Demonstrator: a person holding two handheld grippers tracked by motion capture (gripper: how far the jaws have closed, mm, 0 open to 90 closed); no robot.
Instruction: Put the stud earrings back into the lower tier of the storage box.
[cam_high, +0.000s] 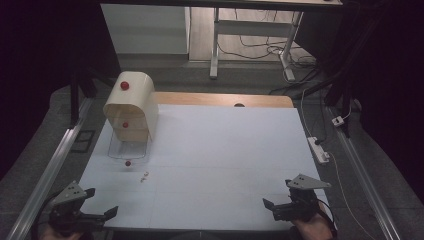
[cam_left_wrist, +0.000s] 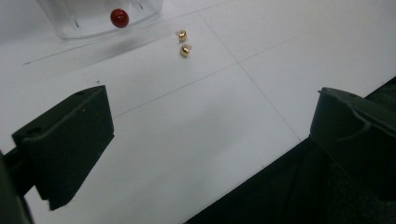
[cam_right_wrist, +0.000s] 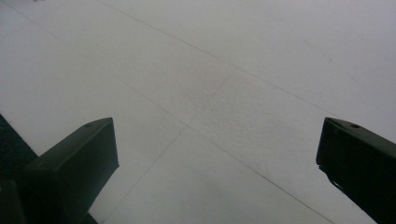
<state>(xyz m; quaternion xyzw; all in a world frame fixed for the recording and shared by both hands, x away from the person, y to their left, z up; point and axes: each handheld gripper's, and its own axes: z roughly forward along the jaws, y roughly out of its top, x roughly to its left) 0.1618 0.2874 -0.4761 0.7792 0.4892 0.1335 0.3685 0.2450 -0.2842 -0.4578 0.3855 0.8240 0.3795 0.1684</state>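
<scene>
A cream box with a rounded top (cam_high: 131, 105) stands at the back left of the white table (cam_high: 225, 150). It carries a red knob (cam_high: 124, 85) on top and another on its front. A clear drawer (cam_high: 128, 150) is pulled out in front of it, with a red knob (cam_left_wrist: 119, 17) on its front. Two small gold pieces (cam_left_wrist: 184, 43) lie on the table just before the drawer (cam_left_wrist: 79, 25). My left gripper (cam_high: 101, 201) rests at the front left corner, open and with nothing between its fingers (cam_left_wrist: 212, 109). My right gripper (cam_high: 278, 194) is at the front right, open over bare table (cam_right_wrist: 217, 130).
Metal rails (cam_high: 55, 160) run along both sides of the table. A white power strip (cam_high: 318, 149) lies beyond the right edge. A strip of wood with a hole (cam_high: 239, 105) borders the far side. Desk legs and cables stand behind.
</scene>
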